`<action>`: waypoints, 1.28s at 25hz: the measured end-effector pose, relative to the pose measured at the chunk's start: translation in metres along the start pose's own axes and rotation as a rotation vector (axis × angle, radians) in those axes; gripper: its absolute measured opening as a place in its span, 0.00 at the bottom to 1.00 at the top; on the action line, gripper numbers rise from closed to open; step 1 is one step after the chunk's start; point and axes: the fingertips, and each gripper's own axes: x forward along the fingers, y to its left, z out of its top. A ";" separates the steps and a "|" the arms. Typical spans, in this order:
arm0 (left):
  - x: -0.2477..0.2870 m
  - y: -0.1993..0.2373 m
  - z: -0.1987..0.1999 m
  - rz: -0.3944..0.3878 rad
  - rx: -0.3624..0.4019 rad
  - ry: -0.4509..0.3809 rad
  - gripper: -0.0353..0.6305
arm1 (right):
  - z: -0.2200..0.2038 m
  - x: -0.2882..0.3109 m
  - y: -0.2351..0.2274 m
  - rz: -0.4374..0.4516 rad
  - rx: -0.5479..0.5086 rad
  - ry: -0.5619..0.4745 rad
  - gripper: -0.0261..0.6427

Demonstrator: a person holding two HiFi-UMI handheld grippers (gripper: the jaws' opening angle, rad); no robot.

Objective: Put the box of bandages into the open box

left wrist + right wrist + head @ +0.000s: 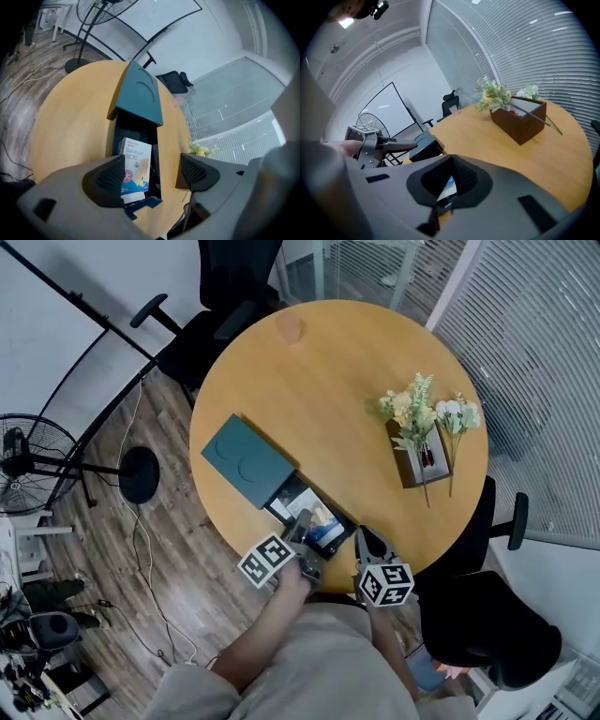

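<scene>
Head view | round wooden table (328, 381) | open box (246, 460) | plank floor (169, 549) | fan (23, 460)

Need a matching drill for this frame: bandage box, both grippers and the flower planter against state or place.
1 box of bandages
2 left gripper
3 right gripper
4 brown flower planter

A jaws together, empty
B standing on the table, apart from the rest
C lying inside the open box
D jaws apart, gripping nothing

Pairs: 1-C, 2-D, 3-A, 4-B
</scene>
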 end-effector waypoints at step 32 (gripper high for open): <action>-0.089 -0.032 -0.019 -0.299 1.007 0.009 0.59 | -0.021 -0.042 0.064 0.093 -0.174 0.028 0.03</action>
